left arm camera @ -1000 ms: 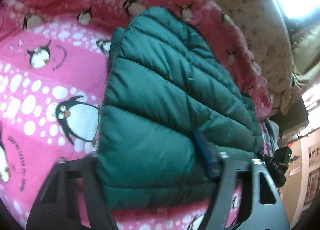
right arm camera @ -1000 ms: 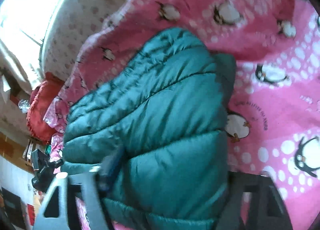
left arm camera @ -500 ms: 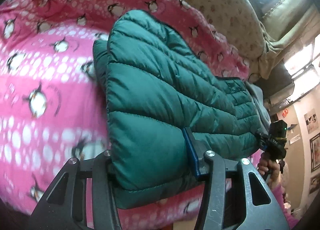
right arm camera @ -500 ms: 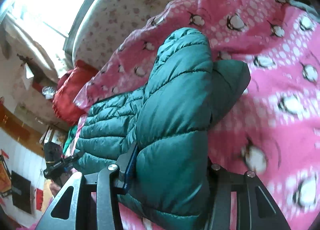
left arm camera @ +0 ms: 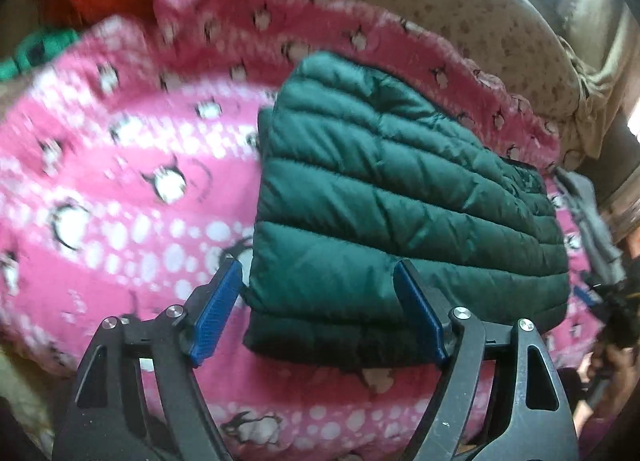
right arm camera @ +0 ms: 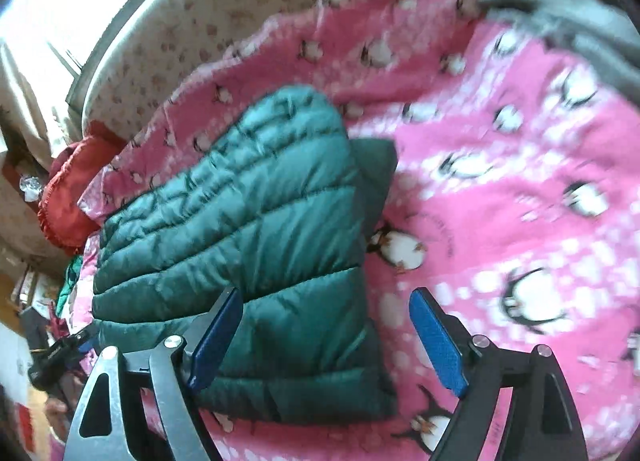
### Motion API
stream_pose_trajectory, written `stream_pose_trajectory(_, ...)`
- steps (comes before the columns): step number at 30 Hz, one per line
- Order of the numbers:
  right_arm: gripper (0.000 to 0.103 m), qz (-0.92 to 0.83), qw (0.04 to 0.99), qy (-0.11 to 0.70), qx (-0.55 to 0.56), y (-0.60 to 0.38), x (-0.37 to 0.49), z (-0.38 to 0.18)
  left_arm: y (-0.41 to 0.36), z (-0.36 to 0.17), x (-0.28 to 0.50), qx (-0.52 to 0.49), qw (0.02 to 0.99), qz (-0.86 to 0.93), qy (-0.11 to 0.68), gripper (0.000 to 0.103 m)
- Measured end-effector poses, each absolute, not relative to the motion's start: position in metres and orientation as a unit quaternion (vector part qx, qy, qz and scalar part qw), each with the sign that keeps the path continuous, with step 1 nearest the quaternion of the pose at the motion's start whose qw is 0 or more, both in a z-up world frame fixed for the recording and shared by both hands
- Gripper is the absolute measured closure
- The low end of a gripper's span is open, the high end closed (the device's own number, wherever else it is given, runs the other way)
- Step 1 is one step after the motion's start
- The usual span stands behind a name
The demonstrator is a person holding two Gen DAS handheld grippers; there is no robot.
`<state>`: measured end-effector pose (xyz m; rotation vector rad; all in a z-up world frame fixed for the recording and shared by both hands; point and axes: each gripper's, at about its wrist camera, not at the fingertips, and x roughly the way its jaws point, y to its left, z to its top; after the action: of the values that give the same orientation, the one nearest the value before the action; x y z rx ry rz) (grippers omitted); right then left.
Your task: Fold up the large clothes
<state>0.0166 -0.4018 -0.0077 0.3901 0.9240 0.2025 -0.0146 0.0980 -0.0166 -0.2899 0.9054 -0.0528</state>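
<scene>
The left tool is released, its jaws opening; the near corner of the folded green puffer jacket lies between its blue pads, unpressed. The right tool is likewise released and opening over the jacket's other near corner. The jacket lies flat on a pink penguin blanket on the bed, a red cushion beyond.

Both tools tilt steeply downward, the left gripper and the right gripper each with its 2 blue pads spreading apart (pressing on nothing), while a hand shows dimly at the frame's edge.
</scene>
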Motion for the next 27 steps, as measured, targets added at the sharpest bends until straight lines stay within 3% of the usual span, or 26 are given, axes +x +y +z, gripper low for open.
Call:
stream_pose_trajectory(8,0.02,0.12,0.893,0.408,0.146,-0.355,-0.02,0.017,0.066,-0.008,-0.031,-0.116,0.904,-0.005,0.411,0.024)
stream_pose_trajectory(27,0.02,0.129,0.905,0.401,0.056,-0.235,-0.033,-0.005,0.013,-0.019,-0.043,-0.054,0.913,0.019,0.404,0.024)
